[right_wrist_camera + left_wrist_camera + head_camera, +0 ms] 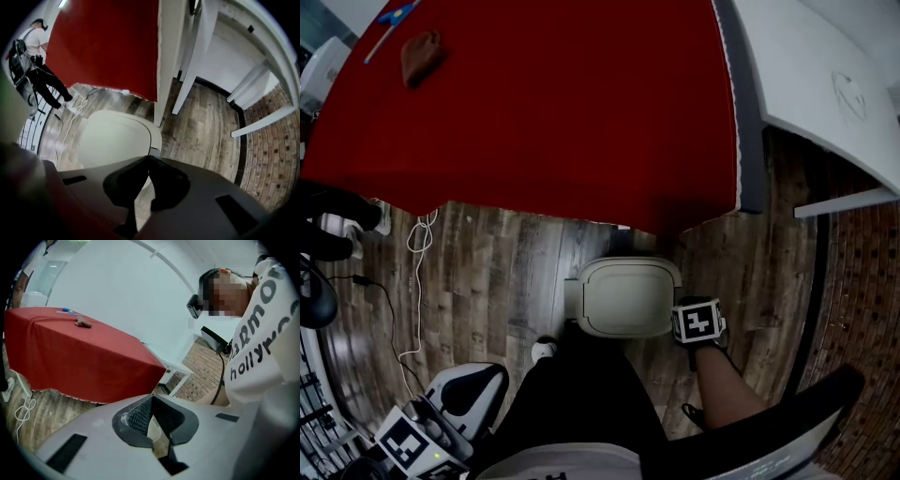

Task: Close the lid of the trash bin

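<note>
From the head view, the trash bin (573, 300) stands on the dark plank floor (487, 272). Its smooth cream lid (630, 295), a rounded square, lies flat down on it. Just above the bin hangs the edge of a red cloth (562, 112) that drapes a desk. The right claw (698, 323), topped by its black-and-white marker cube, sits just beside the bin's right edge. The left claw (412, 442) is held well apart from the bin, down to its left. A thin white cable (417, 281) loops over the floor to the bin's left.

In the left gripper view the ribbed dark tips meet with nothing between them, and the red cloth hangs in soft folds beyond.

In the right gripper view the matte black tips are likewise pressed together and empty, just over the near edge of the glossy lid.
</note>
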A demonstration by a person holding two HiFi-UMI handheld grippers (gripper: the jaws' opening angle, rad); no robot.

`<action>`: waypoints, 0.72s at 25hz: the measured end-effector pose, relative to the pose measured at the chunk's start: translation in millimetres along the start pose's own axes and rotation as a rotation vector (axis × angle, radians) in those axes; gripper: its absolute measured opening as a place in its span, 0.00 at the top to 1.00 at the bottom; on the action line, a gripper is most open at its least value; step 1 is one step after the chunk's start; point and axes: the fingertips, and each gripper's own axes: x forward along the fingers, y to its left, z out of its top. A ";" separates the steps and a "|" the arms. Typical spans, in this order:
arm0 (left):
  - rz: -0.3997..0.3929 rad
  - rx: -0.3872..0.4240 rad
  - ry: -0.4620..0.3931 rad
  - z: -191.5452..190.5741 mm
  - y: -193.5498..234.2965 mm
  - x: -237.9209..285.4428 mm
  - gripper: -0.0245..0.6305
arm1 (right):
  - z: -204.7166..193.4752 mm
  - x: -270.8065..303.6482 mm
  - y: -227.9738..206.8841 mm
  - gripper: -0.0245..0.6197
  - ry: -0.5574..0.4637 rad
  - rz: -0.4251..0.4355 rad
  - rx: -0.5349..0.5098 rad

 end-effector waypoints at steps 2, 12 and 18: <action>-0.037 0.019 -0.016 7.1 -3.4 -1.0 0.95 | 9.7 -25.5 0.7 0.95 -0.072 -0.004 0.034; -0.174 0.201 -0.130 84.3 -5.0 -8.8 0.95 | 68.2 -191.7 38.0 0.95 -0.498 0.069 0.183; -0.248 0.312 -0.220 133.7 -28.0 -30.4 0.95 | 93.1 -309.0 65.4 0.95 -0.743 0.079 0.235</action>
